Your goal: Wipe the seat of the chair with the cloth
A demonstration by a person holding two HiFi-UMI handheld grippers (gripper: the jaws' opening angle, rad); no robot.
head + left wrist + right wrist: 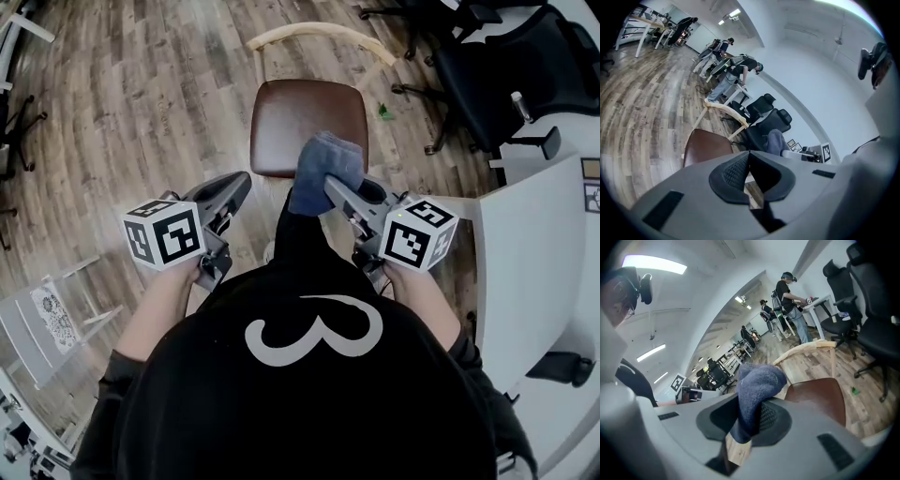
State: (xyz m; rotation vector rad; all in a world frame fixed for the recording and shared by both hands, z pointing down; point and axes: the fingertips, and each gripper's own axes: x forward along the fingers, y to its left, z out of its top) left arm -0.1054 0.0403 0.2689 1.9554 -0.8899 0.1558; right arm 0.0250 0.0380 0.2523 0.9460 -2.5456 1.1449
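A chair with a brown seat and a curved wooden back stands in front of me; the brown seat shows in both gripper views. A blue cloth hangs bunched over the seat's near right edge, and my right gripper is shut on it. In the right gripper view the blue cloth fills the gap between the jaws. My left gripper hovers left of the seat's near edge, jaws closed together on nothing.
Black office chairs stand at the upper right and a white desk at the right. A white frame stands at the lower left. A small green object lies on the wooden floor. People work at desks far off.
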